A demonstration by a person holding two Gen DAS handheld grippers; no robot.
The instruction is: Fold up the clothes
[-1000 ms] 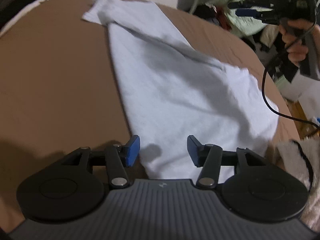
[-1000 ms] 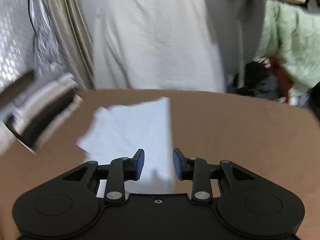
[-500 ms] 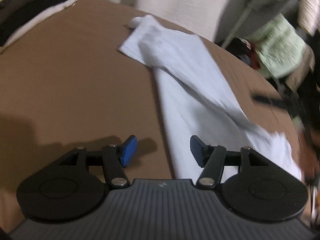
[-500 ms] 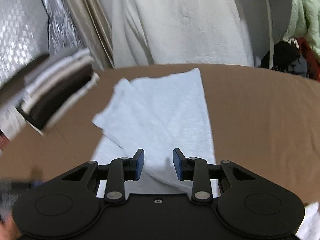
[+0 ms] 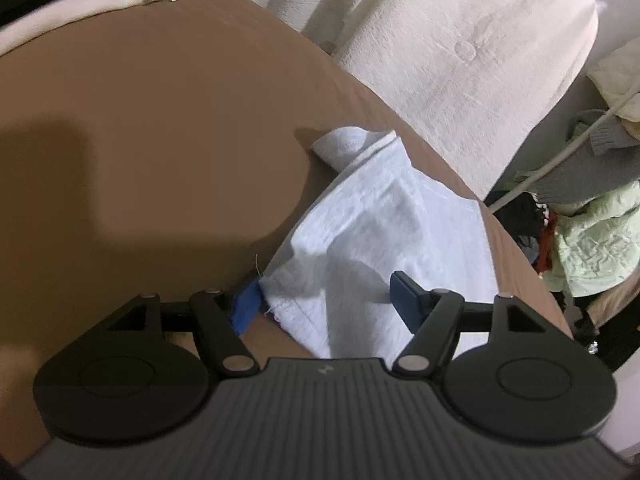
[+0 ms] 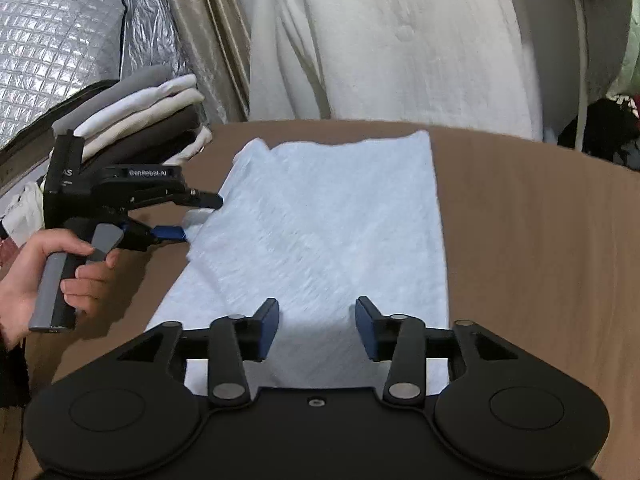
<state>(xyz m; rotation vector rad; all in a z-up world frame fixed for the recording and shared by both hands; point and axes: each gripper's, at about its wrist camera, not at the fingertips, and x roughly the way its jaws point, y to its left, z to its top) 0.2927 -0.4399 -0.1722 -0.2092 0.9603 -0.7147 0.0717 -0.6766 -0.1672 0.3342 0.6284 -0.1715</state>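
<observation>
White garment (image 6: 320,232) on brown table (image 6: 540,240), folded to long strip; further folds outstanding. Left gripper (image 5: 324,296) jaws apart, straddling its edge. Right gripper (image 6: 316,328) jaws apart, empty.

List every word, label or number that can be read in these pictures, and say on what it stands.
"GenRebel-AI": white print on the top of the left gripper, seen from the right wrist; slightly blurred.
"AS": end of a longer word on the same gripper's black upright block; the rest is hidden.
Nothing else can be read.

pale cloth (image 6: 320,232) near edge hidden under right tool (image 6: 316,330), folded stack (image 6: 136,120) cropped left
</observation>
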